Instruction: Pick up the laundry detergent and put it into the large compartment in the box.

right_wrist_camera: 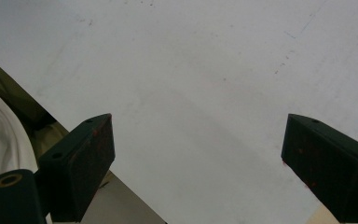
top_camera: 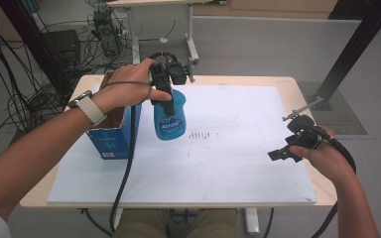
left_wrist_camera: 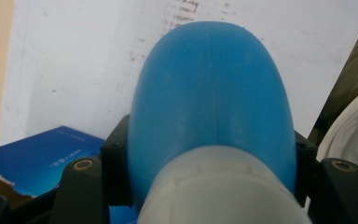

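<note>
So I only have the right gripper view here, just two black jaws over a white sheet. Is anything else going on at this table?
Observer: Yes. The left gripper is shut on a blue bottle, held above the white board.
Operator: Anything beside it?
Observer: An open blue box stands at the board's left edge.
Operator: And my gripper?
Observer: The right gripper sits open at the board's right edge, holding nothing.

smooth matt blue plastic bottle (left_wrist_camera: 212, 93), glossy cardboard box (top_camera: 113, 141), scuffed white board (top_camera: 238, 163)
</note>
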The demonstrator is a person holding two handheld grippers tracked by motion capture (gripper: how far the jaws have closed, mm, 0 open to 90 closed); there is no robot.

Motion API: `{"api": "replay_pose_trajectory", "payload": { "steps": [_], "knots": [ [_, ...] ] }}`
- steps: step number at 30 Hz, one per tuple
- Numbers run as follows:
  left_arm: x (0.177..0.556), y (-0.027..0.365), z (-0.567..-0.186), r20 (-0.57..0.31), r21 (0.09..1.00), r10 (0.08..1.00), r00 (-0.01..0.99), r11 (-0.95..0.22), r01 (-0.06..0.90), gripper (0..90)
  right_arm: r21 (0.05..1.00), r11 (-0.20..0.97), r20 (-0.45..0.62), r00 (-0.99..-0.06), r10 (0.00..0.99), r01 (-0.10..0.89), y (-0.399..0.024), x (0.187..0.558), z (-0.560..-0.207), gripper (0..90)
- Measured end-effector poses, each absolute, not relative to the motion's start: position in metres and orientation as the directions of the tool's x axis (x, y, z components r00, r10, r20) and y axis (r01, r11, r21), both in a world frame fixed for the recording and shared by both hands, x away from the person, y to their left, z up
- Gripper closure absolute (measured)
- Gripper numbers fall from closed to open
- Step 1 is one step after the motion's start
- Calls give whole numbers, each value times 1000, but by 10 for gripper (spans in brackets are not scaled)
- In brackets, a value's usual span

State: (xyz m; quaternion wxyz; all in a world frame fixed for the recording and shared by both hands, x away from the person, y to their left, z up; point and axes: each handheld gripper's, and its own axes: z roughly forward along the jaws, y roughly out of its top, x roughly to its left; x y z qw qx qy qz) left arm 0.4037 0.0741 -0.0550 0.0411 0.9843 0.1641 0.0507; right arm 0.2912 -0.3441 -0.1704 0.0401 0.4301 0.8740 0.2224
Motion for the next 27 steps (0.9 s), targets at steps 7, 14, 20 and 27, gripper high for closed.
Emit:
{"api": "replay_pose_trajectory", "payload": {
  "steps": [7,14,20,27],
  "knots": [
    [399,76,-38,108,106,380,919,-923,369,380,444,528,108,-628,771,725,-344,288,-167,103],
    [394,81,-22,112,120,442,890,-895,429,380,432,539,107,-634,766,723,-340,291,-169,103],
    [392,84,-2,108,135,507,855,-860,492,380,435,548,104,-644,758,715,-337,292,-168,103],
    [387,89,14,105,152,560,822,-826,543,381,431,559,95,-652,752,708,-335,291,-167,103]
  ]
}}
